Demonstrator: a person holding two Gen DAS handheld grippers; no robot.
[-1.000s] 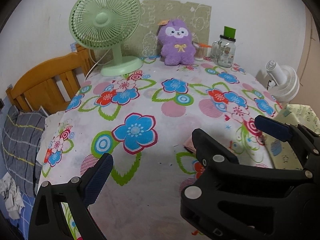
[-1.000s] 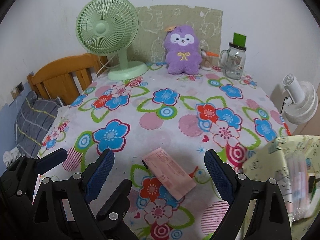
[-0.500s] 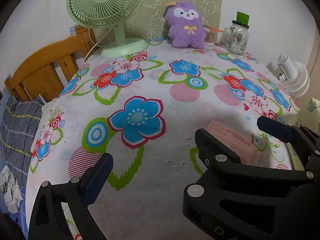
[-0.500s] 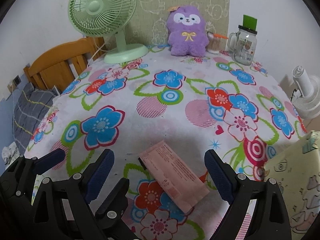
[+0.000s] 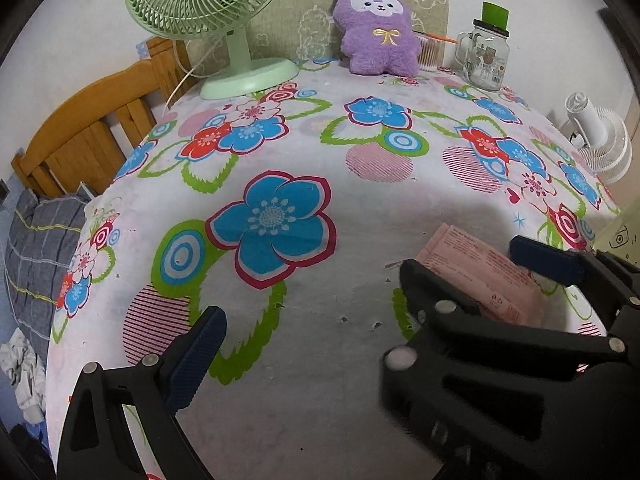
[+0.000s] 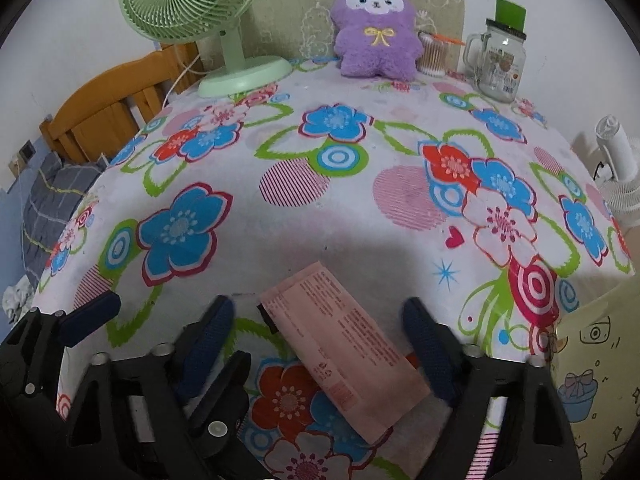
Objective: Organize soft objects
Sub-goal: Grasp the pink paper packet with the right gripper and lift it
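Observation:
A flat pink packet (image 6: 344,356) with printed text lies slantwise on the flowered tablecloth (image 6: 320,220) near the front edge. My right gripper (image 6: 318,344) straddles it, jaws closing. Both blue pads (image 6: 208,344) still stand clear of its edges. In the left wrist view the same packet (image 5: 472,272) shows between the right gripper's fingers. My left gripper (image 5: 320,352) hovers open over bare cloth just left of the packet, its right finger hidden behind the right gripper. A purple plush toy (image 6: 376,36) sits upright at the table's far edge against a green board.
A green desk fan (image 6: 224,20) stands at the back left. A glass mug jar (image 6: 500,64) and a cotton swab cup (image 6: 432,56) stand at the back right. A wooden bed frame (image 6: 112,112) lies left, a white fan (image 6: 620,176) right, a patterned yellow bag (image 6: 592,380) at the front right.
Both grippers have come down and closer to the table. The packet now lies between the right gripper's fingers, which have narrowed around it. The left gripper's fingers stay wide.

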